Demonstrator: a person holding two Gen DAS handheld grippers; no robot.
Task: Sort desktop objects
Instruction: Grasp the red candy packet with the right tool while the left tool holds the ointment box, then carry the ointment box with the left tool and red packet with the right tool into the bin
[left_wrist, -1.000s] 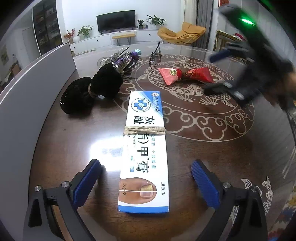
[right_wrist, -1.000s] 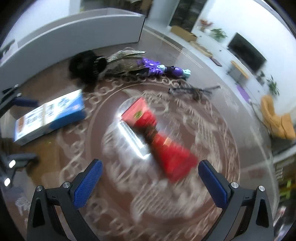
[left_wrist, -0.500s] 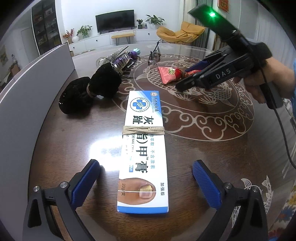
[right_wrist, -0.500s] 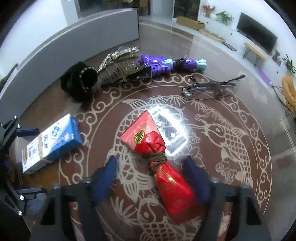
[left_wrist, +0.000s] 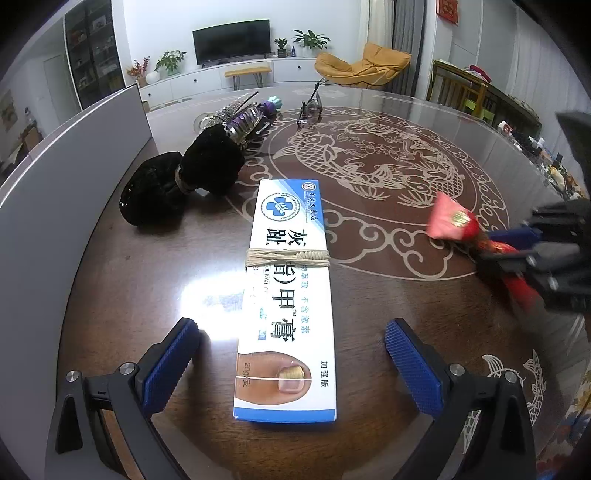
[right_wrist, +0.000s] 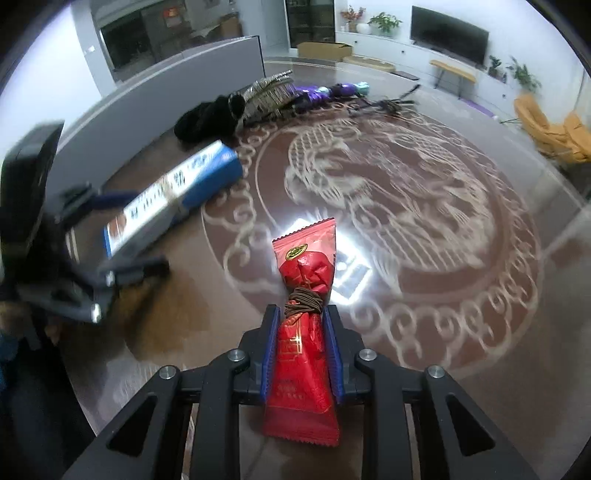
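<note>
- While the left wrist view looks down along the left gripper (left_wrist: 291, 354), its jaws stand wide, one blue pad on either side of the near end of the white-and-blue box (left_wrist: 286, 295) without touching it.
- That box lies flat on the brown table (left_wrist: 388, 295), long axis running away from the camera, with a pale cord (left_wrist: 288, 257) tied around its middle.
- Beyond the box's far left corner sits a black furry bundle (left_wrist: 184, 184); farther back from it lie a silvery comb-like piece (left_wrist: 240, 118) and a purple toy (left_wrist: 271, 107).
- Spectacles (left_wrist: 310, 107) rest behind the box's far end, at the far rim of the fish pattern.
- To the right of the box, the right gripper (left_wrist: 517, 251), blurred, holds the red packet (left_wrist: 454, 225), whose fanned end points toward the box.
- Seen from the right wrist view, the right gripper (right_wrist: 301, 350) has its jaws closing narrow, both blue pads pressing the sides of the red packet (right_wrist: 303, 280), just below the brown band (right_wrist: 303, 301) wound around its waist.
- The packet's serrated far end stands over the table (right_wrist: 424, 206), to the right of the box (right_wrist: 177, 192).
- The left gripper (right_wrist: 107, 236) appears blurred at the box's near end, with one finger on each side.
- Behind the box's far end lie the black bundle (right_wrist: 207, 118), the comb-like piece (right_wrist: 269, 92) and the purple toy (right_wrist: 325, 92).
</note>
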